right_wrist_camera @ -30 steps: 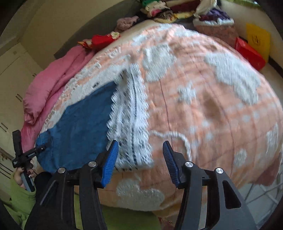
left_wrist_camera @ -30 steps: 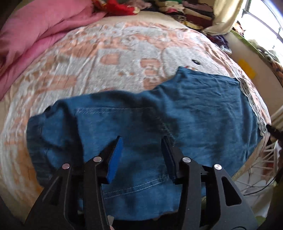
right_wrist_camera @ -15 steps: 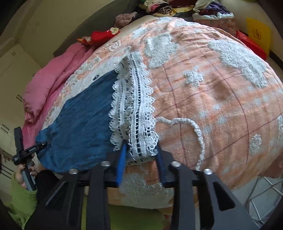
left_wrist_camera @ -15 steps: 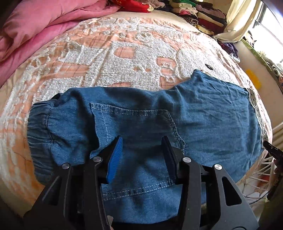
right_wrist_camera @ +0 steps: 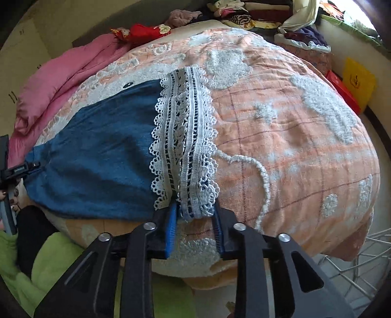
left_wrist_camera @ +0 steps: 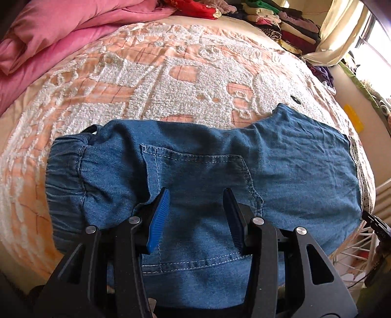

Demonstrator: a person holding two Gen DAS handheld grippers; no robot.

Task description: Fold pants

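Blue denim pants [left_wrist_camera: 207,166] lie flat across the orange-and-white bedspread [left_wrist_camera: 171,80], elastic waistband [left_wrist_camera: 66,176] on the left, back pocket facing up. My left gripper [left_wrist_camera: 196,193] is open over the pocket near the pants' front edge, its pads apart and the denim lying flat beneath. In the right wrist view the pants [right_wrist_camera: 97,151] end in a white lace hem [right_wrist_camera: 185,137]. The hem's near corner sits between the jaws of my right gripper [right_wrist_camera: 195,205], which are opening; the left pad stands clear of the lace.
A pink duvet [left_wrist_camera: 48,36] is bunched at the back left and stacks of folded clothes [left_wrist_camera: 281,22] line the far edge. A white wire rack [left_wrist_camera: 354,256] stands beside the bed on the right. A green garment [right_wrist_camera: 61,264] lies below the bed's front edge.
My right gripper closed on the lace hem's corner half a second ago and has since widened again. The left gripper has kept its opening and only rolled a little over the pants.
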